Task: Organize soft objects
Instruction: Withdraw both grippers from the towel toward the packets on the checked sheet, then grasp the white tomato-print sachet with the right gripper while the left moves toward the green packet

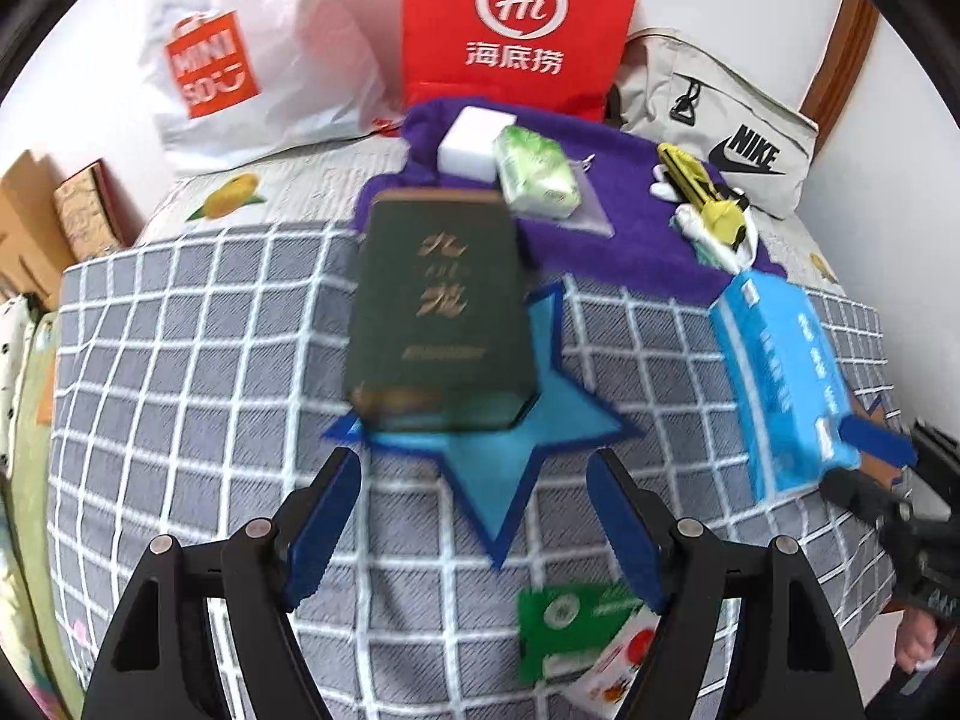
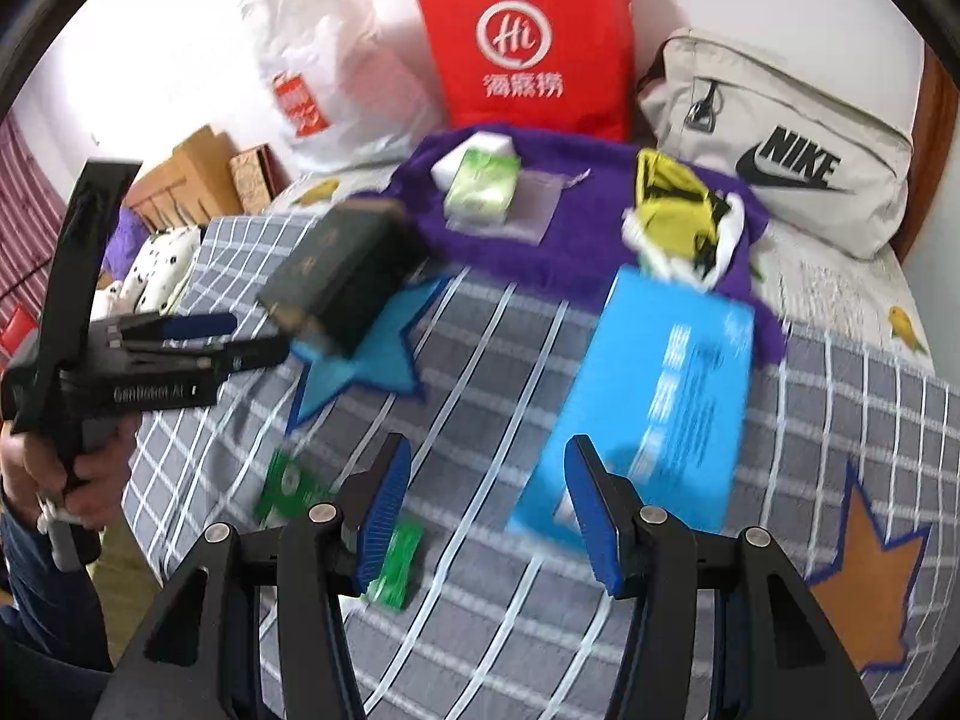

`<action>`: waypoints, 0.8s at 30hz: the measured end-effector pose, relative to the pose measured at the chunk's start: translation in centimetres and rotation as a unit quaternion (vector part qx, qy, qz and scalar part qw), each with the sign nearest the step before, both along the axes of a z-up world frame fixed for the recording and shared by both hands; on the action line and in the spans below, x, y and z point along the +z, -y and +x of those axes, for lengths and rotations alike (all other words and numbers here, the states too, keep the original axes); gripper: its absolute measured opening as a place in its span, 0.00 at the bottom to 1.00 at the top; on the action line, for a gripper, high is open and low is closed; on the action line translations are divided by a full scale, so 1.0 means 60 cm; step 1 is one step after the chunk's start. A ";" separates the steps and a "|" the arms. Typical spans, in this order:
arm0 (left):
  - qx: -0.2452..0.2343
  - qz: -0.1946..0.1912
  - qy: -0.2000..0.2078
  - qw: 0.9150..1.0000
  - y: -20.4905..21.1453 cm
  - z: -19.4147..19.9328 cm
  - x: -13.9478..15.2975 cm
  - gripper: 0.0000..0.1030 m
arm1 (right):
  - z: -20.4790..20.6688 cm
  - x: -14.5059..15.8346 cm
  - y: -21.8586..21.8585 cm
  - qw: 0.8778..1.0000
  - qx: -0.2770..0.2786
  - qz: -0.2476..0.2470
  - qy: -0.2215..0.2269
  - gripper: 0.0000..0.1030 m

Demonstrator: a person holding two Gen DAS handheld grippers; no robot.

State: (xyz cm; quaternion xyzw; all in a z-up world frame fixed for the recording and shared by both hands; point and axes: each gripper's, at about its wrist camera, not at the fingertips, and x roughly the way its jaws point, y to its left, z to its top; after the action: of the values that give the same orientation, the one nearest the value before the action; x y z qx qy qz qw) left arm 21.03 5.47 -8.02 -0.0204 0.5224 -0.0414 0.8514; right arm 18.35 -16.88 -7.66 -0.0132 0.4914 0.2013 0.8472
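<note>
Right now both grippers hang over a grey-and-white checked bedspread (image 1: 180,360) w/ nothing between the fingers. Left gripper (image 1: 474,522): blue-padded fingers spread wide apart, pointing at a dark green rectangular box w/ gold characters (image 1: 438,312) that sits on a light-blue felt star w/ dark-blue border (image 1: 510,456). Right gripper (image 2: 489,510): fingers also apart, just above the near end of a bright blue soft tissue pack (image 2: 654,396), which lies flat on the checks; whether a pad touches it, can't tell (blur). Behind these, a purple fuzzy cloth (image 1: 648,240) is spread out, carrying a white block (image 1: 474,132), a green-and-white tissue packet (image 1: 537,180), a clear plastic sleeve (image 1: 591,210) and a yellow-black-white fabric bundle (image 1: 714,210). Near the left gripper's right finger lies a green-and-white flat packet (image 1: 570,624); in the right wrist view a green wrapper (image 2: 396,558) sits beside the right gripper's left finger. An orange felt star (image 2: 864,576) lies off to the right. At the back against the wall: white plastic shopping bag w/ orange logo (image 1: 240,66), red paper bag w/ white logo (image 1: 516,24), beige zip pouch w/ black lettering (image 1: 720,138).
</note>
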 end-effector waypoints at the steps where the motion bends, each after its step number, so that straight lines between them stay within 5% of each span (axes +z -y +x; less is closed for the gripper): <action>1: 0.003 -0.001 -0.001 1.000 -0.003 -0.007 -0.003 0.74 | -0.019 -0.008 -0.006 1.000 0.008 0.009 -0.004 0.52; 13: 0.007 -0.032 -0.001 0.999 -0.042 -0.082 -0.047 0.74 | -0.130 -0.093 -0.109 0.994 0.109 -0.011 -0.003 0.52; 24: 0.015 -0.056 -0.006 0.998 -0.076 -0.095 -0.072 0.74 | -0.130 -0.124 -0.167 0.988 0.137 -0.063 0.012 0.78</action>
State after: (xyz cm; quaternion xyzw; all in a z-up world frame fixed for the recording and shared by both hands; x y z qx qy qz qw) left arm 15.34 10.03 -12.33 -0.0768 0.5243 -0.0575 0.8461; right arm 10.54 -6.86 -15.10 -0.1365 0.4864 0.2840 0.8150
